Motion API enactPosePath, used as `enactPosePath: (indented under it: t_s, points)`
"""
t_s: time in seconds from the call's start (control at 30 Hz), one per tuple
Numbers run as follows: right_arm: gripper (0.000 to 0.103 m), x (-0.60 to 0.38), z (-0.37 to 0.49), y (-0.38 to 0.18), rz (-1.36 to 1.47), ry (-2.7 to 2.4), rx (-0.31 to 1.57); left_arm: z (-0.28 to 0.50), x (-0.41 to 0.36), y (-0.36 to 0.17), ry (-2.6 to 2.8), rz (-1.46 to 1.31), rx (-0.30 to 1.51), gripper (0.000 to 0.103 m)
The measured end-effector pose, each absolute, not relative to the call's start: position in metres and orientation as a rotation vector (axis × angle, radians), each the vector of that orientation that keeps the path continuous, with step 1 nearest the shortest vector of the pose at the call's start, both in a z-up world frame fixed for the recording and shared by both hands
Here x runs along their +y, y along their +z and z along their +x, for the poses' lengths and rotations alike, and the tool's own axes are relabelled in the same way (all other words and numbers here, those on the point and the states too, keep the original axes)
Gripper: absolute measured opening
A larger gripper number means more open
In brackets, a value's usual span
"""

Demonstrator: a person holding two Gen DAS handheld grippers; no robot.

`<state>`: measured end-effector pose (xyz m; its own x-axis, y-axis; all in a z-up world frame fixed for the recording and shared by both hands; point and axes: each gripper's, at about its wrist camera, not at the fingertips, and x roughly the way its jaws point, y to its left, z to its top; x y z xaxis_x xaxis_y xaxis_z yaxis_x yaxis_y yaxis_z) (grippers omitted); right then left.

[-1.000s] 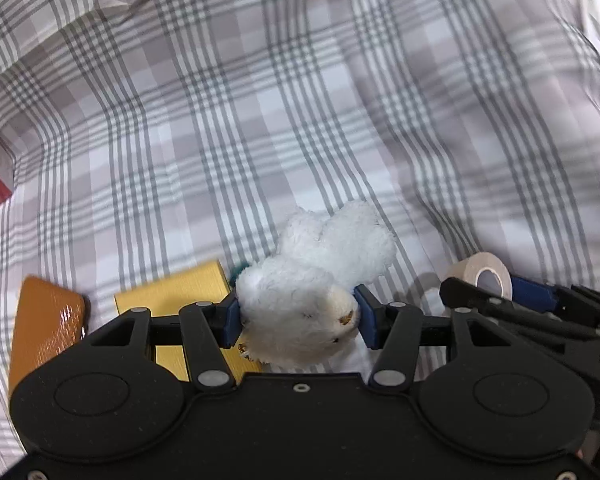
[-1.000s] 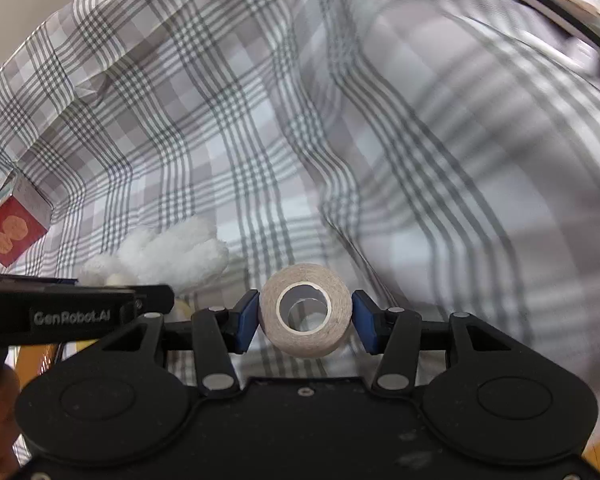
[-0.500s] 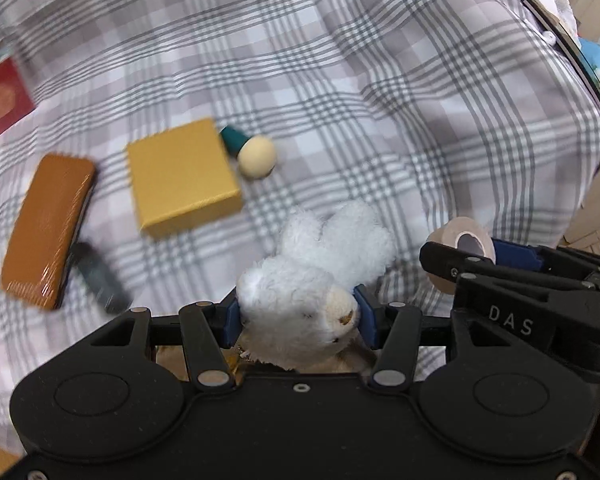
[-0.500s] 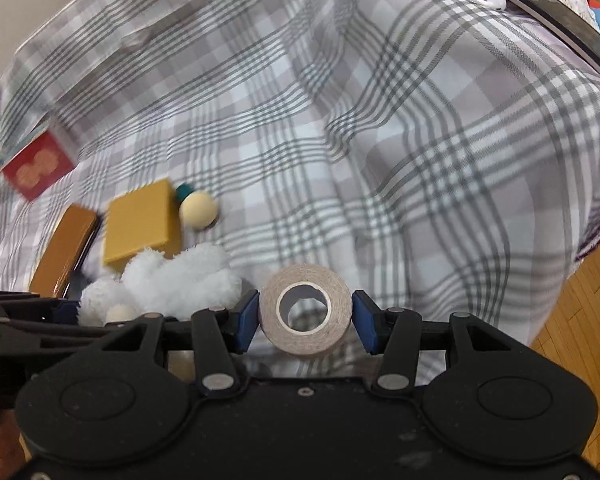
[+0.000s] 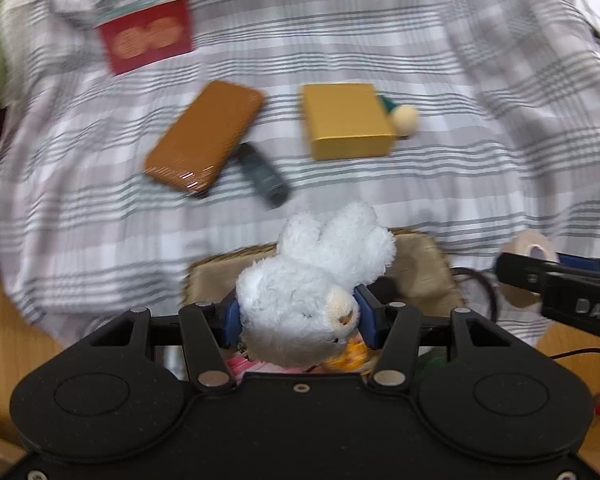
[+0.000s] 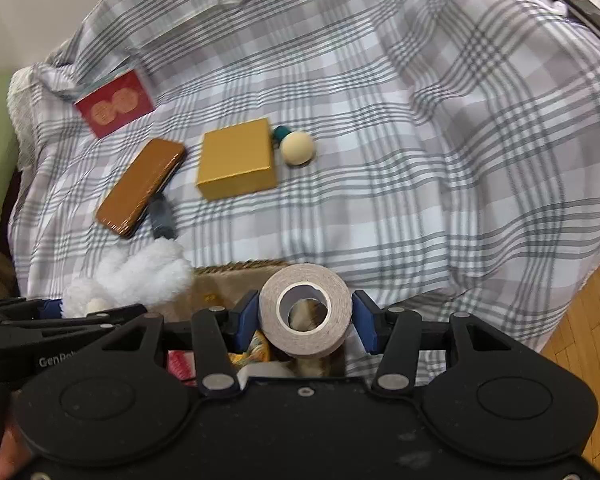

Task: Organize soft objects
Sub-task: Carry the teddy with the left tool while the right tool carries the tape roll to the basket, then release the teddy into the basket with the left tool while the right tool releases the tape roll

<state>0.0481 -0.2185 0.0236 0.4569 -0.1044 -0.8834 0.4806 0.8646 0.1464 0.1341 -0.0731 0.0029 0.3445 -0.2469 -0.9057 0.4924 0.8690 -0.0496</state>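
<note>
My left gripper (image 5: 298, 316) is shut on a white plush rabbit (image 5: 312, 280) and holds it over a woven basket (image 5: 420, 268) at the bed's near edge. The rabbit also shows in the right wrist view (image 6: 140, 276). My right gripper (image 6: 304, 316) is shut on a beige tape roll (image 6: 304, 308), above the same basket (image 6: 240, 272). The roll shows at the right of the left wrist view (image 5: 532, 246). Colourful soft items lie inside the basket, mostly hidden by the grippers.
On the plaid bedsheet (image 6: 420, 140) lie a yellow box (image 6: 236, 160), a cream ball with a teal part (image 6: 296, 148), a brown case (image 6: 140, 188), a dark grey object (image 6: 162, 216) and a red booklet (image 6: 114, 104). Wooden floor (image 6: 580, 340) lies to the right.
Both grippers have pulled back from the bed with their loads. The basket has come into view beneath them, and more of the bed shows.
</note>
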Motion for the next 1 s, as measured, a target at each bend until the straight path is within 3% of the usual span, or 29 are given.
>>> enactPosePath:
  t_s: [0.3, 0.5, 0.87, 0.93, 1.0]
  points:
    - [0.049, -0.201, 0.056, 0.023, 0.390, -0.308, 1.056, 0.136, -0.039, -0.017, -0.370, 0.207, 1.178, 0.054]
    - [0.050, -0.198, 0.061, 0.018, 0.392, -0.296, 1.076, 0.127, -0.035, -0.021, -0.399, 0.215, 1.192, 0.069]
    - [0.050, -0.193, 0.069, 0.011, 0.392, -0.267, 1.105, 0.122, -0.036, -0.021, -0.401, 0.224, 1.197, 0.069]
    - [0.053, -0.191, 0.070, 0.012, 0.391, -0.258, 1.105, 0.122, -0.037, -0.022, -0.399, 0.228, 1.201, 0.069]
    - [0.065, -0.190, 0.071, 0.013, 0.389, -0.251, 1.099, 0.122, -0.037, -0.024, -0.400, 0.228, 1.210, 0.069]
